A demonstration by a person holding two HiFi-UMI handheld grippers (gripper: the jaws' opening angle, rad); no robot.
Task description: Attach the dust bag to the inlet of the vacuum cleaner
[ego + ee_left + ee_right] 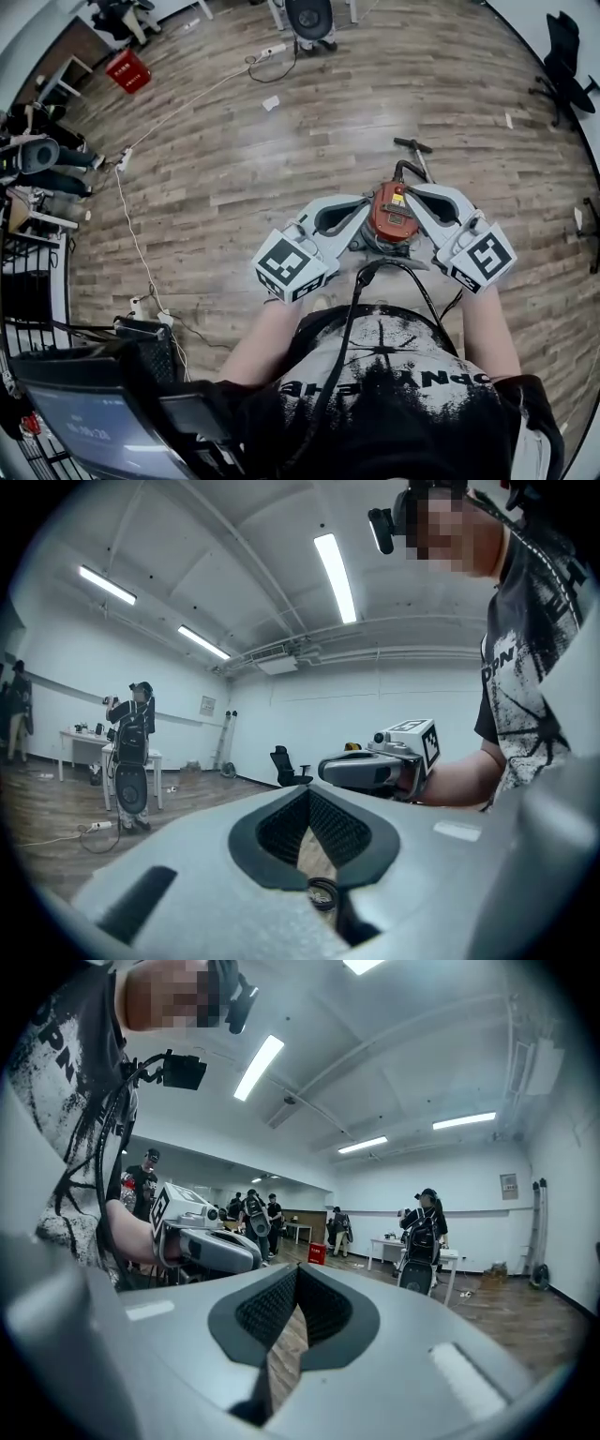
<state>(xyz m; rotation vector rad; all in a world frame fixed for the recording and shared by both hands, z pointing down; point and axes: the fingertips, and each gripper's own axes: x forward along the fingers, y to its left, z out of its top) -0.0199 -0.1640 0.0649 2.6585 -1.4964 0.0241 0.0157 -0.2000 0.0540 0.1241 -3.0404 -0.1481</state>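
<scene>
Wood plank floor [281, 159]. Red crate [128, 71] far left. White cable [125, 208] runs down the left side toward the near edge. Paper scrap [271, 103] far centre. Black office chair [567, 66] far right. Laptop screen [89, 431] near left, lit. Left gripper view: person wearing a rig [133, 752] by a white table [80, 738], ceiling strip light [335, 577] on.

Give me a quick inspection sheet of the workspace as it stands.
Surface: wooden floor.
Job's things: red vacuum cleaner on the floor ahead of the person; dust bag not made out.
Clutter: paper scrap, red crate.
Grippers: left hand-held gripper and right hand-held gripper both shut, empty, one either side of the vacuum cleaner in the head view.
Cables: white cable and power strip on the floor; black cable down the person's front.
Surroundings: office chair, laptop, other people at desks.
</scene>
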